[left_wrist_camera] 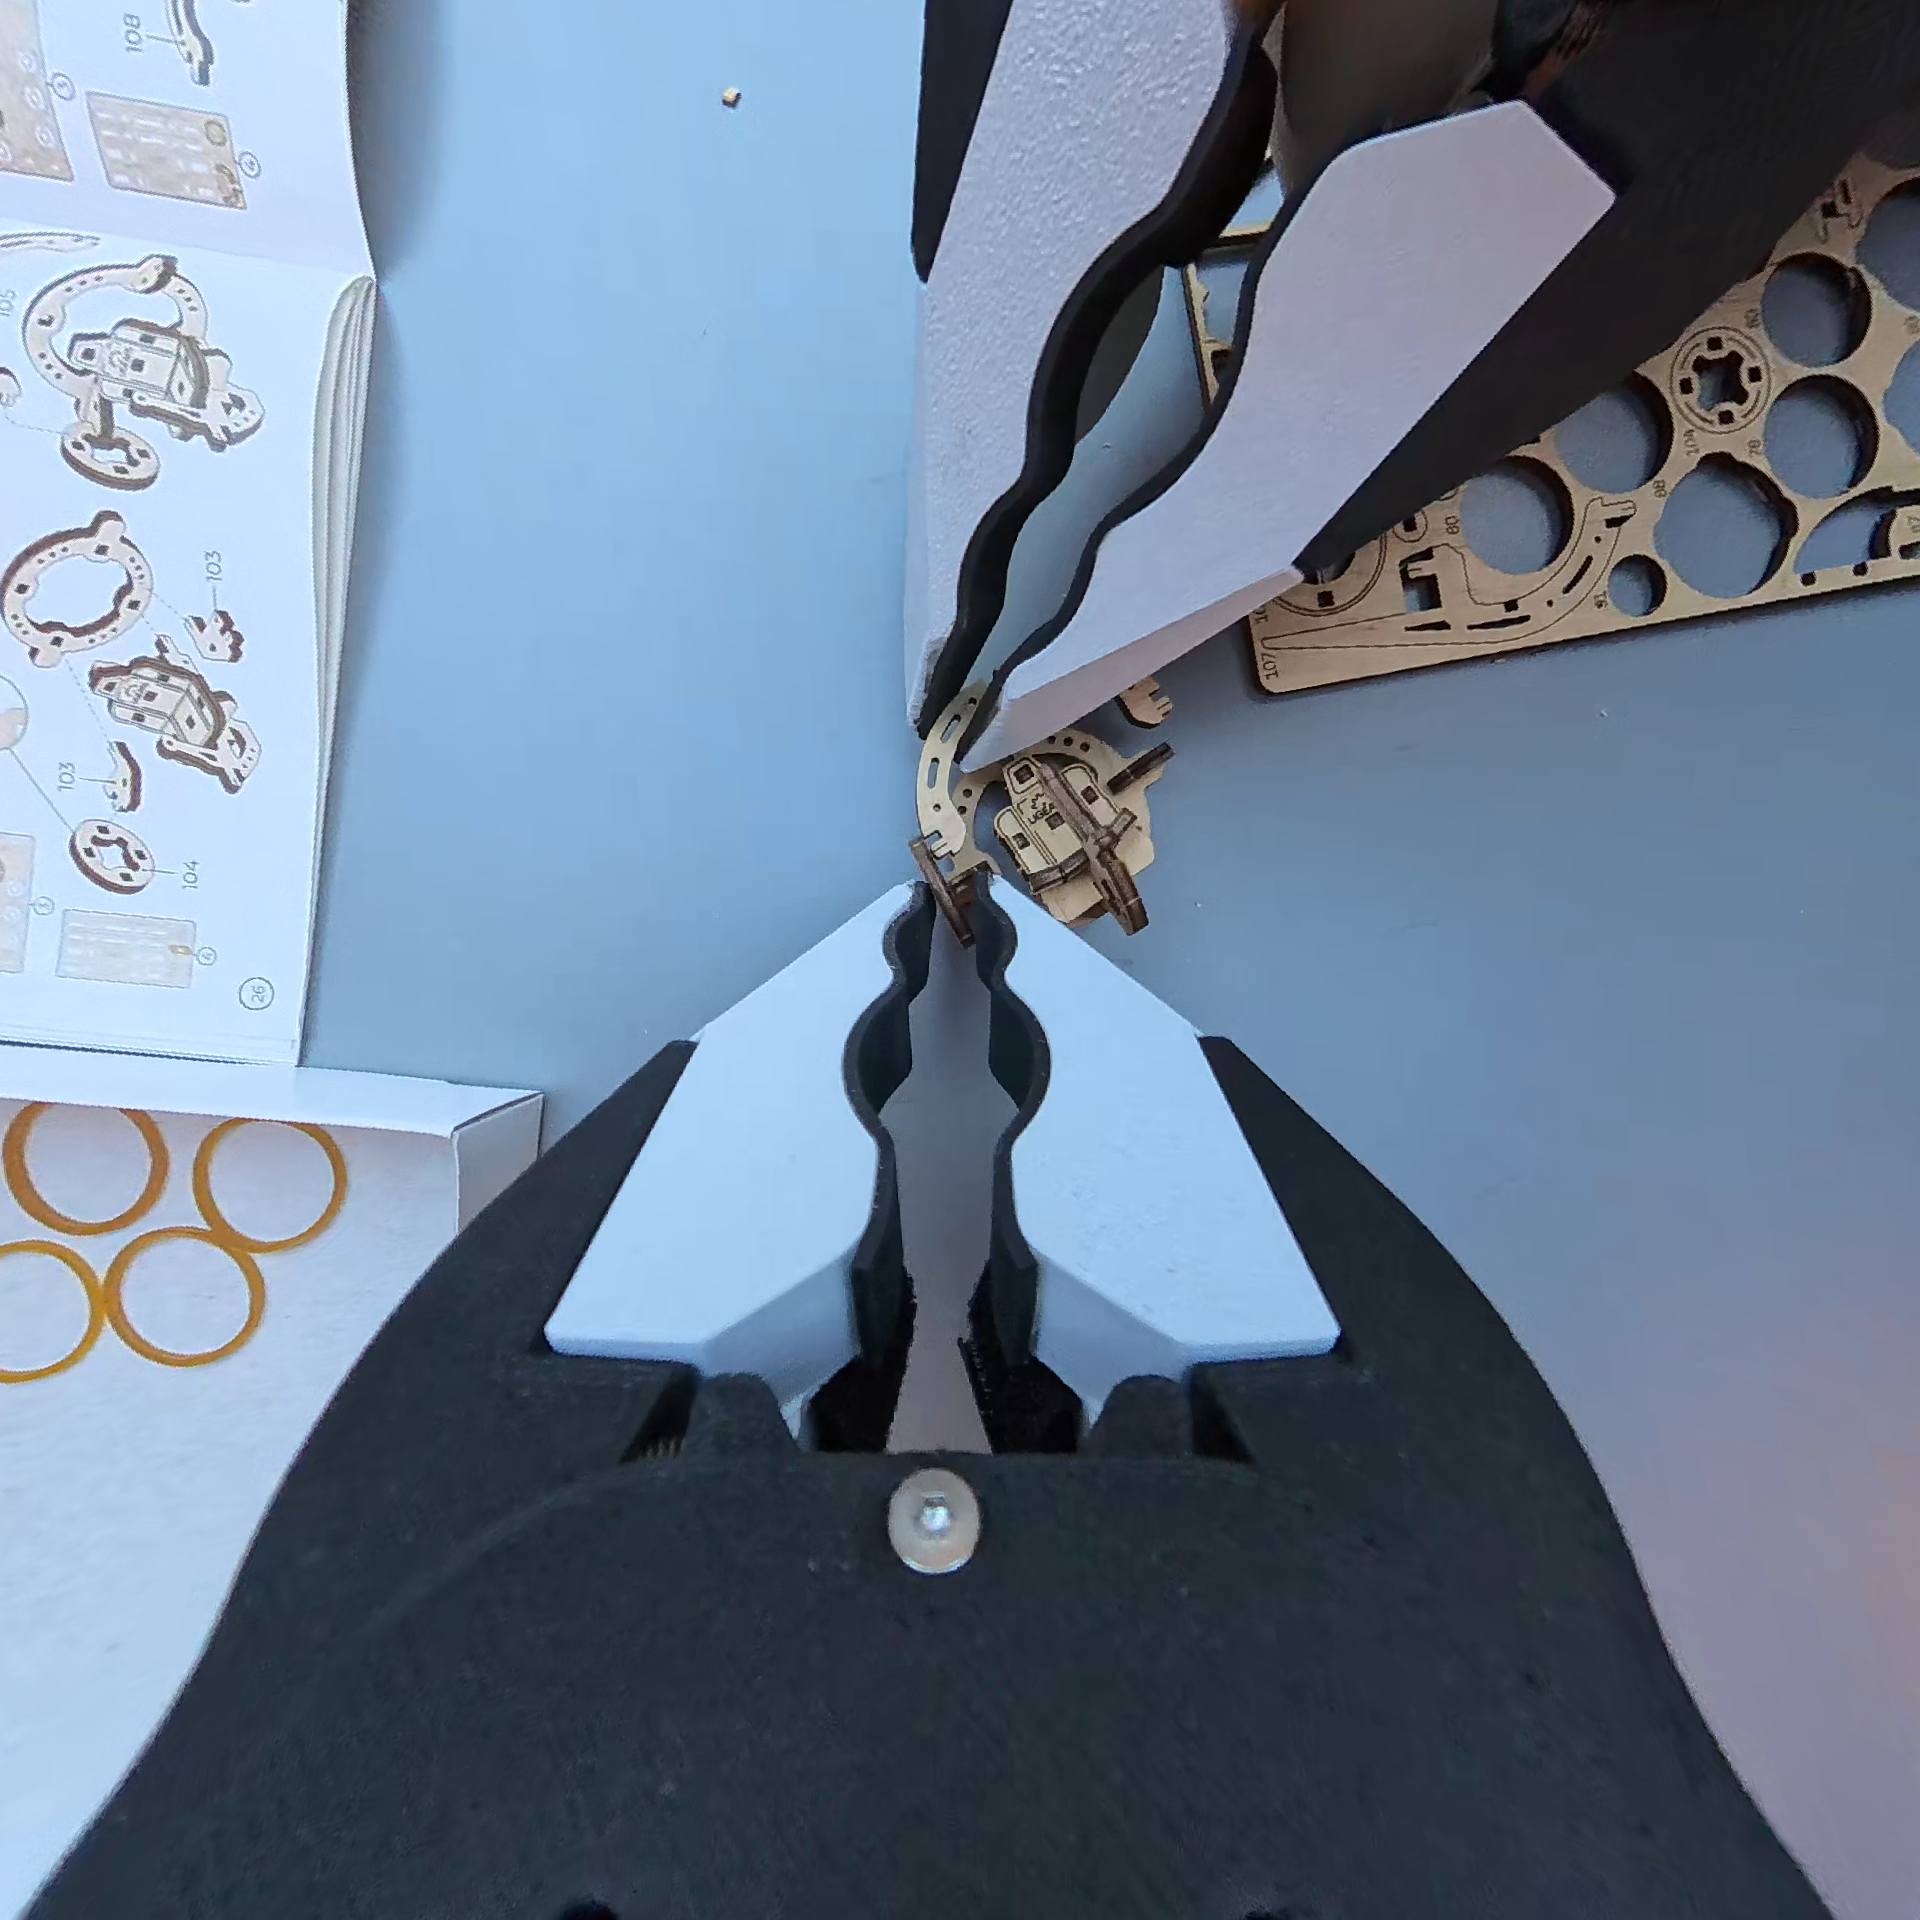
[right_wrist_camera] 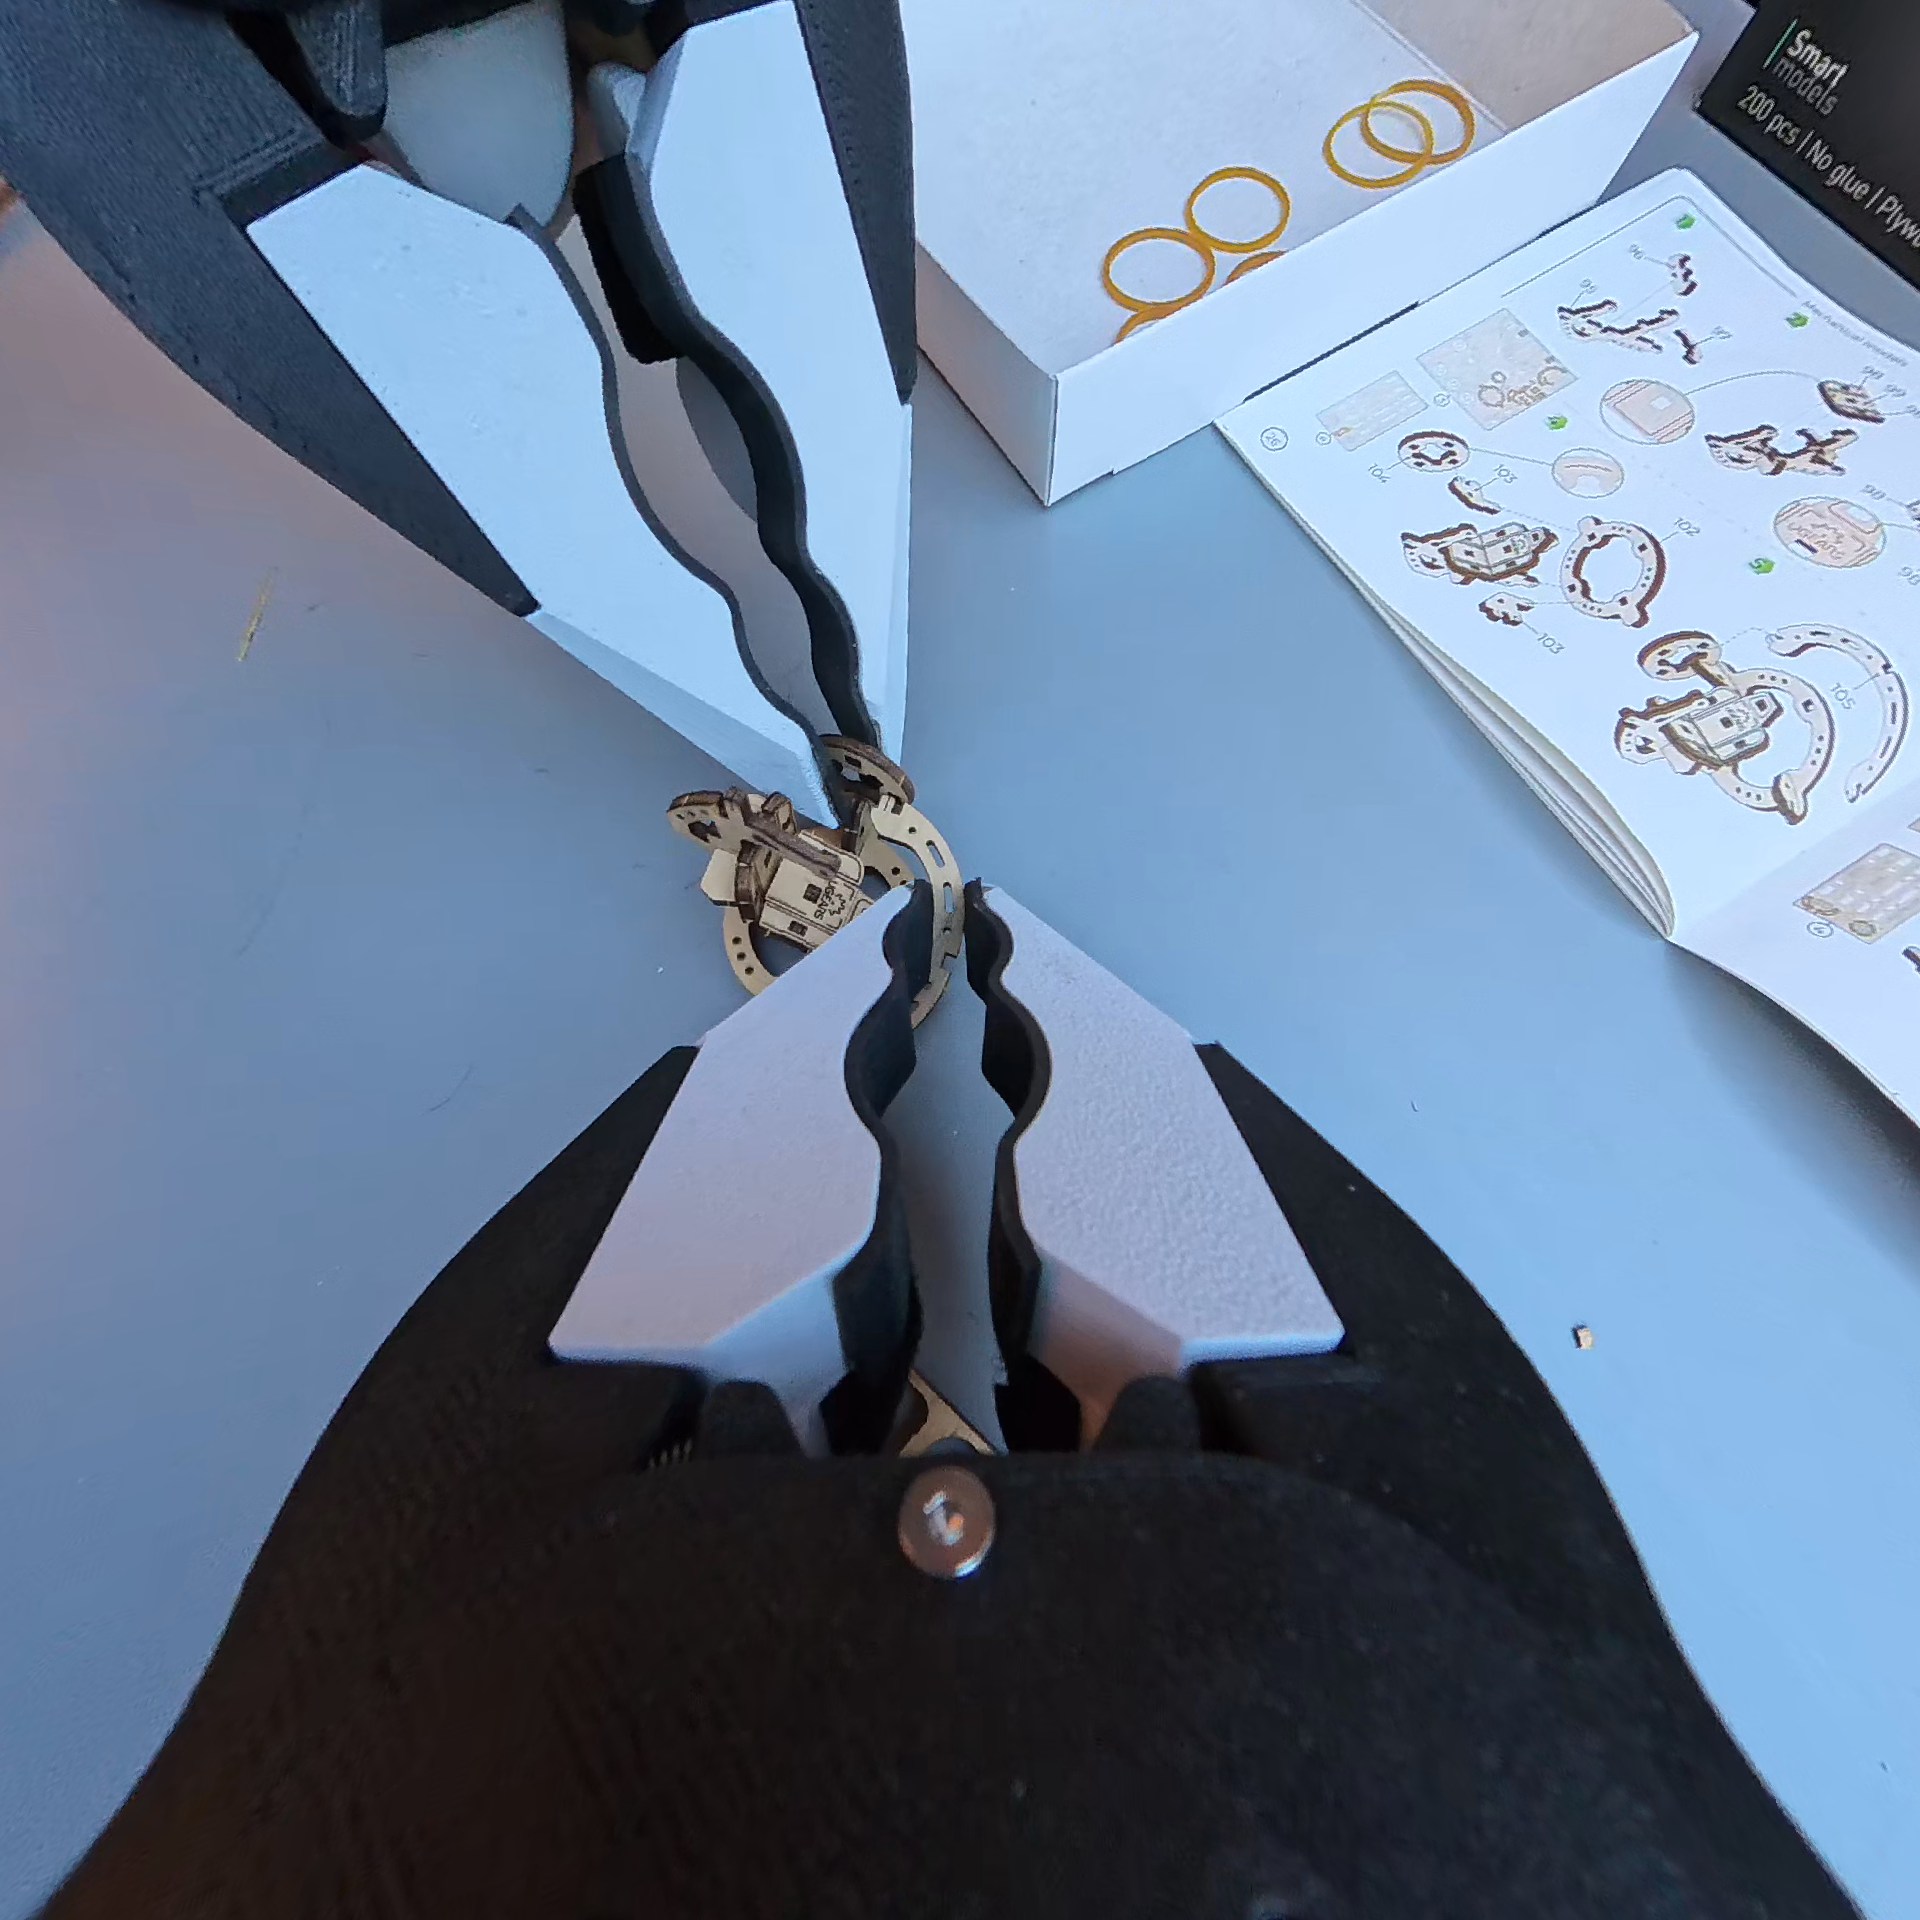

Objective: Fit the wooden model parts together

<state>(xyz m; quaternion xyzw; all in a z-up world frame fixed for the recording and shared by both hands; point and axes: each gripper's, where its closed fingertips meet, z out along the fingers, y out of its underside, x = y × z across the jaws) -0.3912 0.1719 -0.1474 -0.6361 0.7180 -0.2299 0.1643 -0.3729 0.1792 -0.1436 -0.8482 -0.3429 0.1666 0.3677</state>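
We hold the small wooden model between our two grippers, a little above the grey table. The left gripper is clenched on a small dark wooden disc at one end of the model. The right gripper is clenched on the curved slotted strip, the horseshoe-shaped part that goes around the little house-like body. In the left wrist view we see the end of this strip meeting the disc; we cannot tell if the tab is already fully in its slot.

We think several things could go wrong from here. The strip is thin plywood, and if we push it at a wrong angle to the slot, it may bend and crack. Each gripper holds only a narrow edge at its tips, so a small twist could let a part slip out and the model would drop on the table. If the two grippers pull apart instead of pressing together, joints already made may open again.

A white cardboard box stands open near the instruction booklet. Inside it lie several yellow rubber bands; we see nothing else in the visible part. A flat plywood sheet with many cut-out holes lies on the table beyond the right gripper. One tiny wooden crumb lies alone on the table.
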